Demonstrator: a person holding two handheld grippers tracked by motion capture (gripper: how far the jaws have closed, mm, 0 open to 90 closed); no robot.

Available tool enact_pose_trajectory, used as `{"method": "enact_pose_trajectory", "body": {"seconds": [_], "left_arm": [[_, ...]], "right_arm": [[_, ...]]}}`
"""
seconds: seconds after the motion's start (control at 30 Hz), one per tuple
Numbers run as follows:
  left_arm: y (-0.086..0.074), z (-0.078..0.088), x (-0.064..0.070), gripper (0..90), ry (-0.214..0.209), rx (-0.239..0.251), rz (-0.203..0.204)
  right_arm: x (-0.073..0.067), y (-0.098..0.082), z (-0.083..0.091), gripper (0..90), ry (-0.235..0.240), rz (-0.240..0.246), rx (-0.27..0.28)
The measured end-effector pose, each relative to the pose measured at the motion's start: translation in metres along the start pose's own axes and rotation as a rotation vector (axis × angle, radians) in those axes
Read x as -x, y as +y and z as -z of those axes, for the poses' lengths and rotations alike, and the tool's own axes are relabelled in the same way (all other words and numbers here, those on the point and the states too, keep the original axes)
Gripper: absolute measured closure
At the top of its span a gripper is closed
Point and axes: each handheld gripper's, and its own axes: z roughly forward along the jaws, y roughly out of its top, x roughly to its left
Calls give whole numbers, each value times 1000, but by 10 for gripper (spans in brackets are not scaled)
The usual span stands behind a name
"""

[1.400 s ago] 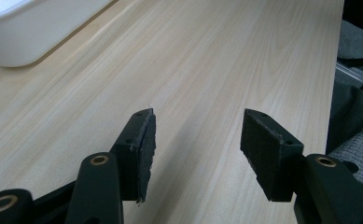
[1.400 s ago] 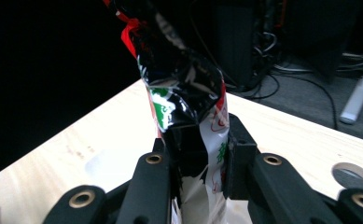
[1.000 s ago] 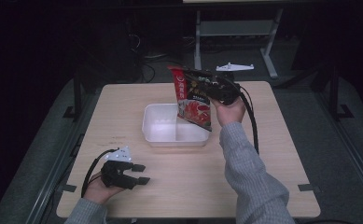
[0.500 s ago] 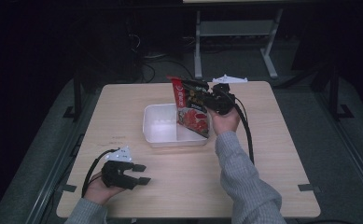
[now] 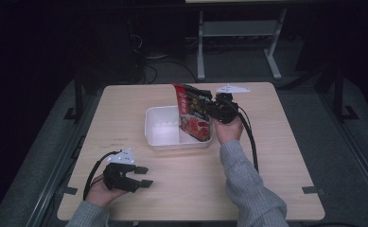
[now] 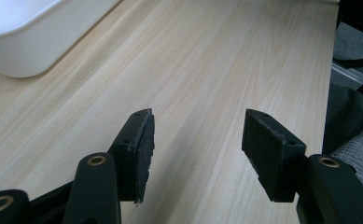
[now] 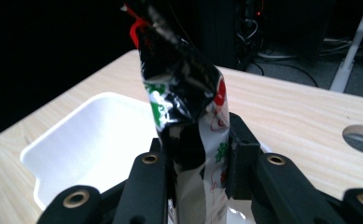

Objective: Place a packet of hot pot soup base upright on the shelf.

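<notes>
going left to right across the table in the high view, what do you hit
left gripper near the table's front left, open and empty → white tub → red snack bag standing in the tub's right end → right gripper clamped on the bag → cable

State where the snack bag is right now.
In the high view the snack bag stands upright in the right end of the white tub, near the table's middle, pinched by the right gripper.

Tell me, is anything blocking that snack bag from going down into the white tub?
Nothing visible does. The right hand-held gripper holds the snack bag upright, its lower end already inside the white tub. The part of the tub beside the bag looks bare.
</notes>
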Motion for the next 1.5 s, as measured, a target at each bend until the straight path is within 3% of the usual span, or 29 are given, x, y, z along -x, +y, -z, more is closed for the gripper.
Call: {"method": "enact_pose_trajectory", "body": {"seconds": [0.7,1.5], "left_arm": [[0,-3,0,410,13,-23,-8],[0,-5,1,393,19,-41,-11]], "right_arm": [[11,-14,12,708,29,-32,-25],[13,-20,18,700,34,-38,-36]]}}
